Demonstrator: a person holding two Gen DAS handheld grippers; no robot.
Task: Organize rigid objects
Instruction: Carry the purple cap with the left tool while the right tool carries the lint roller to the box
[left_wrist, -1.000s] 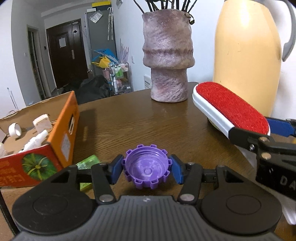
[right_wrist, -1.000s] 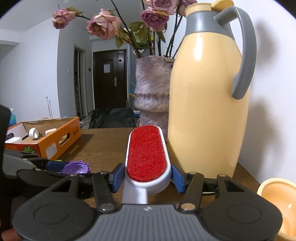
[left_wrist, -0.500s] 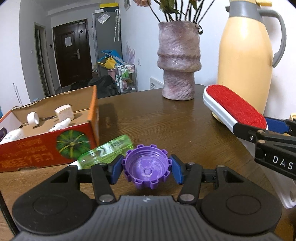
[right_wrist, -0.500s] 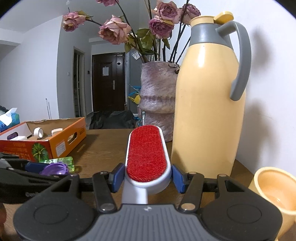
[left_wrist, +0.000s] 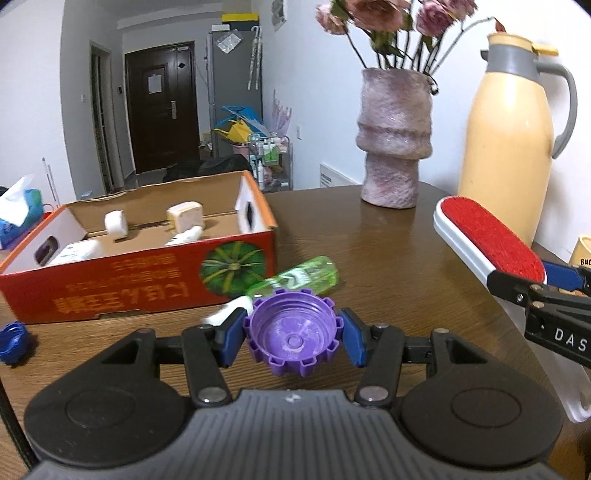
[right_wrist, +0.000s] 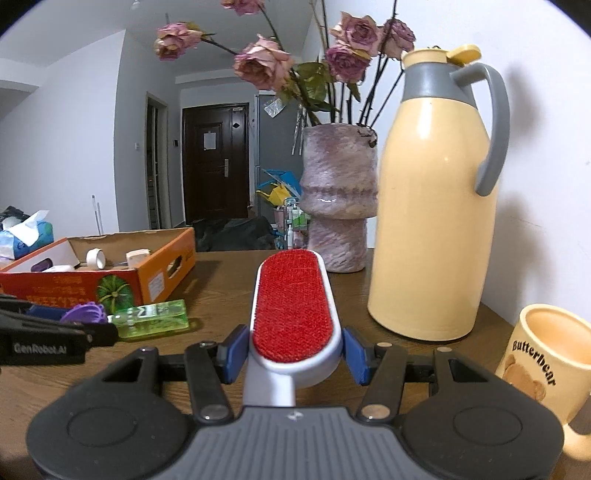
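The left hand-held gripper (left_wrist: 291, 334) is clenched on a purple cap (left_wrist: 292, 334), blue pads pressing its toothed rim from both sides, open face up, carried above the brown surface (left_wrist: 388, 258). The right hand-held gripper (right_wrist: 293, 349) grasps a lint brush (right_wrist: 293, 299) low on its white body, red pad upward, its long axis running straight away along the fingers toward the far vase (right_wrist: 338, 199).

What the next move turns on is the cardboard box (left_wrist: 122, 284), which already holds small white items. Seen from the left wrist it lies far and to the left of the purple cap, its near red wall between the cap and the open inside; a green bottle (left_wrist: 295, 277) lies on its side just beyond the cap, near the box's right corner. The left hand is clearly the nearer to the box; the brush sits off to the right, well apart from it. So the cap probably goes in first, lifted over the near wall, and the brush would have to cross leftward past the bottle
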